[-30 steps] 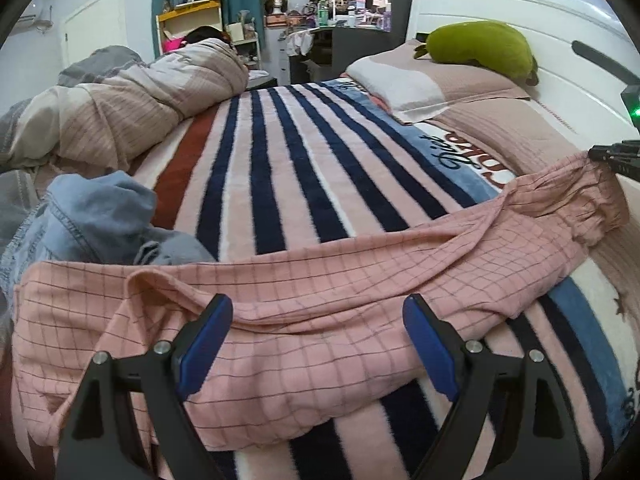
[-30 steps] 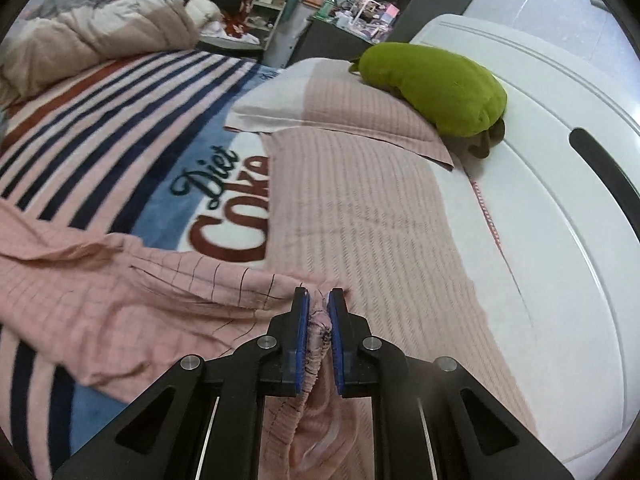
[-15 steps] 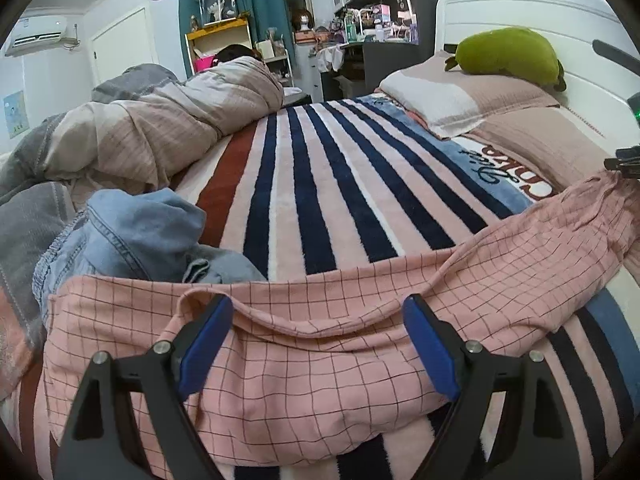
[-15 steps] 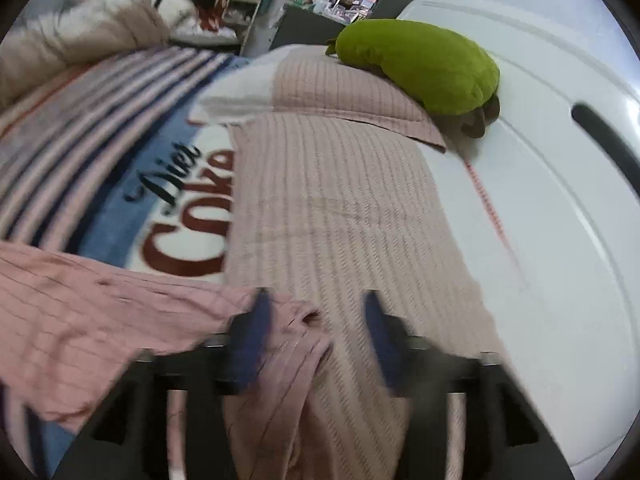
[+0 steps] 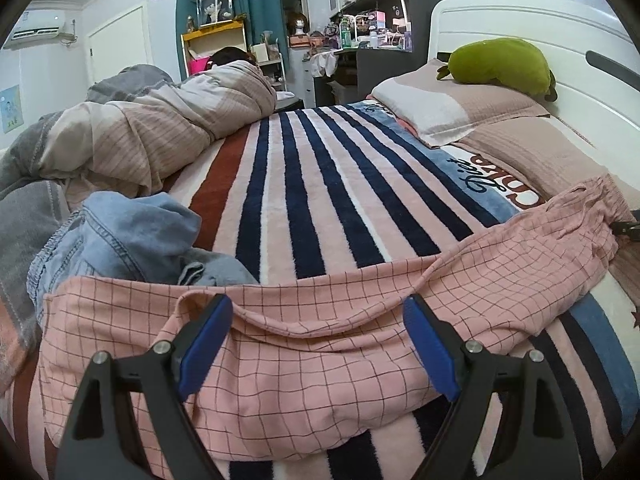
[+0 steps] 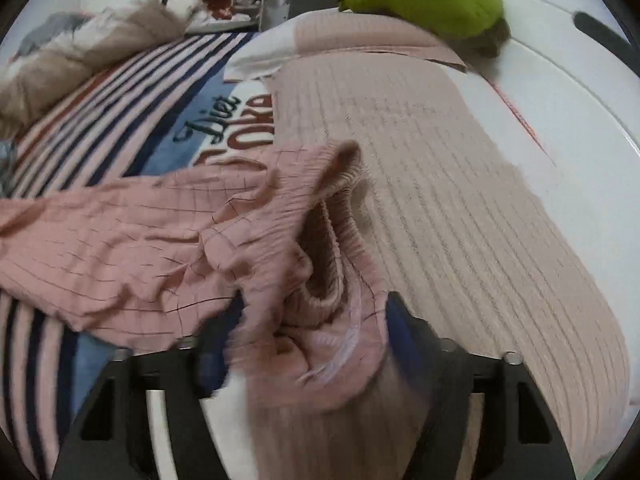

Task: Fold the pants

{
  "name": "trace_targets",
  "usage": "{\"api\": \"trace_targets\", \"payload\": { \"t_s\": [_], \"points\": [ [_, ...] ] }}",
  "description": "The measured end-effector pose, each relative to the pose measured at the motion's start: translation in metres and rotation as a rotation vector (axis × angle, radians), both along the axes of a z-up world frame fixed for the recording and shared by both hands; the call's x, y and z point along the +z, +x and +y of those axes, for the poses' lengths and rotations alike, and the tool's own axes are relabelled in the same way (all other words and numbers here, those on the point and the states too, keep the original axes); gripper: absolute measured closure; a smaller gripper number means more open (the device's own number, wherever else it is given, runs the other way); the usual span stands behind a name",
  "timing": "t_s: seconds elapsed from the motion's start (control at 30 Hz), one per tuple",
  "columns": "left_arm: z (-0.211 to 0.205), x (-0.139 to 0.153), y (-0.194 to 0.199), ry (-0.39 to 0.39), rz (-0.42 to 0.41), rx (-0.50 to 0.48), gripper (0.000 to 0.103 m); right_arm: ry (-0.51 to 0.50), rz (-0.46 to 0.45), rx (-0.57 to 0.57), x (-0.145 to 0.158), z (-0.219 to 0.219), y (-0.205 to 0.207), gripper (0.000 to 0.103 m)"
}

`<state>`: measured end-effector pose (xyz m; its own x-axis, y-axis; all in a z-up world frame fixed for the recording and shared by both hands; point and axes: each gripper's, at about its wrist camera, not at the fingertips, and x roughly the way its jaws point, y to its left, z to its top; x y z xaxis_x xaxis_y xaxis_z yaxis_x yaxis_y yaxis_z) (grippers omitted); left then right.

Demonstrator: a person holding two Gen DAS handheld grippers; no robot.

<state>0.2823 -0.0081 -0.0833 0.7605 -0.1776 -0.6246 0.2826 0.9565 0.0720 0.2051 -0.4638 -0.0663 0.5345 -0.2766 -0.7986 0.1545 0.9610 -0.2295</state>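
Pink checked pants (image 5: 320, 344), spread along the bed's near edge

Your right hand-held gripper (image 6: 308, 344) has just released the waistband (image 6: 340, 216); your left hand-held gripper (image 5: 316, 344) hovers spread over the legs. Regrasp next.

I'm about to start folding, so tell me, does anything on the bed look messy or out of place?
Yes. The pink checked pants lie stretched across the striped blanket but rumpled, with a raised crease along the top edge and the elastic waistband bunched and gaping. A crumpled denim garment sits against their far edge.
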Motion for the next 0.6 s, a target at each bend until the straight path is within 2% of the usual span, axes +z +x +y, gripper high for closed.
{"api": "trace_targets", "payload": {
  "t_s": [0.03, 0.07, 0.1, 0.23, 0.37, 0.6],
  "points": [
    [0.000, 0.000, 0.000, 0.001, -0.001, 0.001, 0.018, -0.020, -0.003, 0.007, -0.001, 0.001, 0.002, 0.073],
    [0.001, 0.000, 0.000, 0.004, -0.001, 0.003, 0.018, -0.029, 0.000, 0.024, -0.001, 0.004, 0.003, 0.083],
    [0.001, -0.001, 0.000, 0.008, 0.000, 0.003, 0.018, -0.029, 0.005, 0.034, 0.001, 0.007, 0.004, 0.088],
    [0.002, -0.005, 0.002, 0.019, 0.021, -0.012, 0.018, -0.077, 0.016, 0.056, 0.013, 0.016, -0.005, 0.092],
    [-0.001, -0.004, 0.000, 0.022, 0.029, -0.041, 0.018, -0.038, 0.004, 0.001, 0.044, -0.002, -0.019, 0.092],
    [-0.011, 0.006, -0.013, -0.017, 0.035, -0.128, 0.018, -0.093, -0.002, -0.112, 0.095, -0.036, -0.063, 0.093]
  ]
}}
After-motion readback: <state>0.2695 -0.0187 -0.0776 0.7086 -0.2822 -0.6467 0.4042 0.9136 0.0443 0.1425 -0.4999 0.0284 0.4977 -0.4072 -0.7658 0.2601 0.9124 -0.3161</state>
